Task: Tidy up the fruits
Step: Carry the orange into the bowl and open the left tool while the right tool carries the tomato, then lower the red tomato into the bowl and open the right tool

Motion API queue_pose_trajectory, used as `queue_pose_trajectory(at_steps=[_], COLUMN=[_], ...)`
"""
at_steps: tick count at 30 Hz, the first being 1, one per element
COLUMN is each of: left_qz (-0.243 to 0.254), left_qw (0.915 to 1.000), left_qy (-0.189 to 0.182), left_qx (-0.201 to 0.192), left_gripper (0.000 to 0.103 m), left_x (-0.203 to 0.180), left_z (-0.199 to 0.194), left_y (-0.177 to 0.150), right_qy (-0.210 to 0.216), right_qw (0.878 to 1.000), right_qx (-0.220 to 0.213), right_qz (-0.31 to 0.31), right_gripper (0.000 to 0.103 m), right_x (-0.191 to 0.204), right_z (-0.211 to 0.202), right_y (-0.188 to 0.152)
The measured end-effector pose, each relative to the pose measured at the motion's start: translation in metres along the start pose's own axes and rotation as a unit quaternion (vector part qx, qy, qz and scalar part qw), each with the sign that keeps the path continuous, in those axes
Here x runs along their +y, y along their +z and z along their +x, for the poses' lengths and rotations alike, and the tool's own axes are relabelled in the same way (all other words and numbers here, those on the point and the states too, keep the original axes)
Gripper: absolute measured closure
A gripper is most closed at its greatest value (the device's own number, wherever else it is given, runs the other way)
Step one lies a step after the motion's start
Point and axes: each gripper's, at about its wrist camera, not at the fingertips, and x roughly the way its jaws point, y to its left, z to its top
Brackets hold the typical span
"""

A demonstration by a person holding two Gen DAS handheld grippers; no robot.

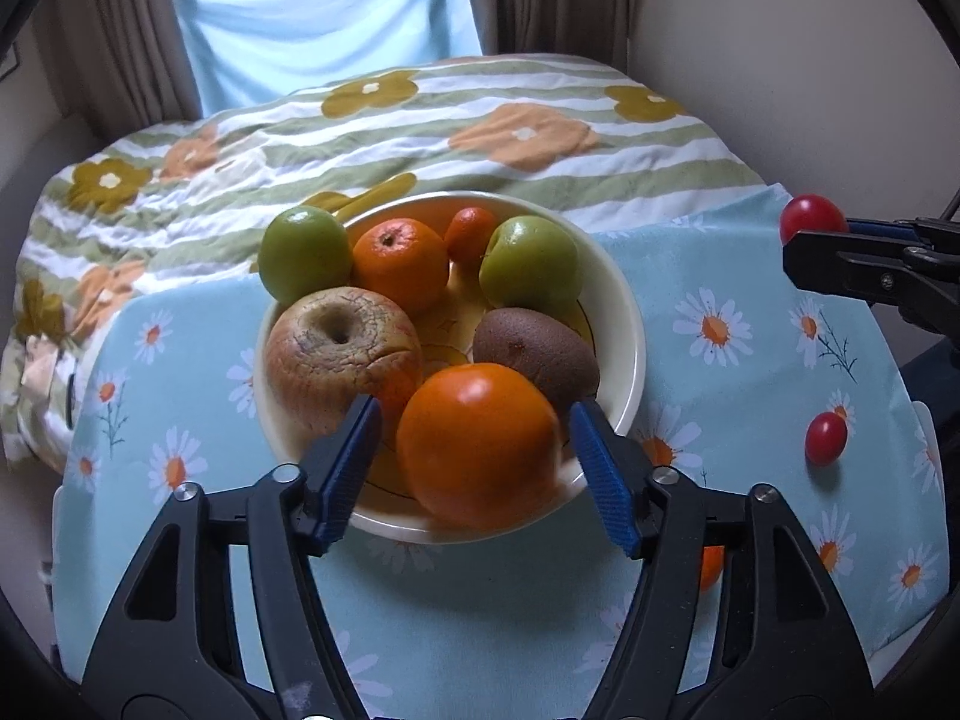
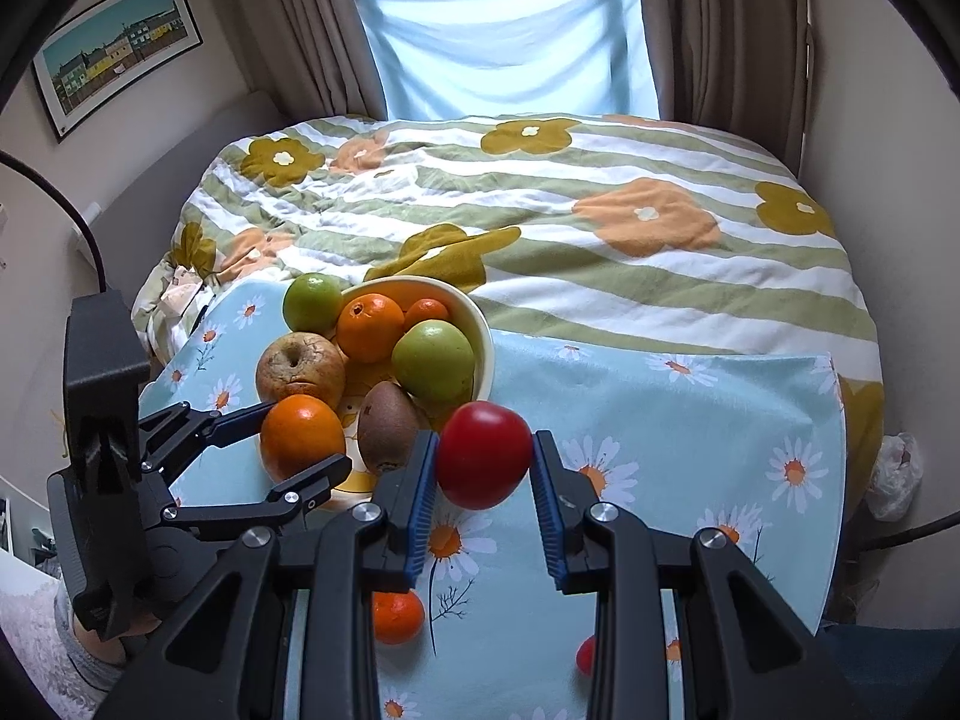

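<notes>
A cream bowl (image 1: 624, 324) on the daisy cloth holds a wrinkled apple (image 1: 336, 354), a kiwi (image 1: 534, 354), a green apple (image 1: 531, 270), an orange (image 1: 399, 261) and a small mandarin (image 1: 471, 234). A big orange fruit (image 1: 477, 444) rests at the bowl's near rim. My left gripper (image 1: 474, 408) stands open around it, with its blue pads (image 1: 351, 462) clear of the skin. My right gripper (image 2: 485, 441) is shut on a red tomato (image 2: 485, 459), hovering over the cloth to the right of the bowl. The left wrist view shows that tomato (image 1: 813, 217) at the right edge.
Another green apple (image 1: 306, 252) sits at the bowl's far left edge. A small red tomato (image 1: 826, 438) and a small mandarin (image 2: 398, 615) lie loose on the blue daisy tablecloth (image 2: 690, 420). A bed with a floral duvet (image 2: 540, 222) lies beyond the table.
</notes>
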Motion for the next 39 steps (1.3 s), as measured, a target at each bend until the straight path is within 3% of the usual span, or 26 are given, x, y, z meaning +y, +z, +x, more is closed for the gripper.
queue_pose_trajectory(at_steps=[1, 3, 14, 28, 39], left_qz=[-0.002, -0.008, -0.045, -0.097, -0.129], left_qw=[0.9999, 0.9995, 0.998, 0.9943, 0.9906], left_qy=[0.002, -0.001, 0.006, 0.033, 0.043], left_qx=[-0.01, -0.032, -0.045, -0.03, -0.014], left_gripper=[0.0, 0.0, 0.0, 0.0, 0.0], left_x=[0.001, 0.005, 0.04, 0.087, 0.105], left_z=[-0.005, -0.016, -0.047, -0.059, -0.055], left_y=[0.002, 0.004, 0.008, -0.019, -0.043], right_qy=[0.001, 0.004, 0.03, 0.071, 0.075], right_qw=[1.0, 1.0, 0.999, 0.994, 0.991], right_qx=[0.0, -0.002, 0.001, 0.029, 0.049], right_qz=[0.0, -0.001, -0.027, -0.08, -0.095], right_gripper=[0.074, 0.075, 0.075, 0.075, 0.075], right_x=[0.0, 0.0, 0.02, 0.067, 0.079], right_z=[0.0, 0.0, 0.005, 0.055, 0.094], right_y=[0.0, 0.002, 0.016, 0.031, 0.033])
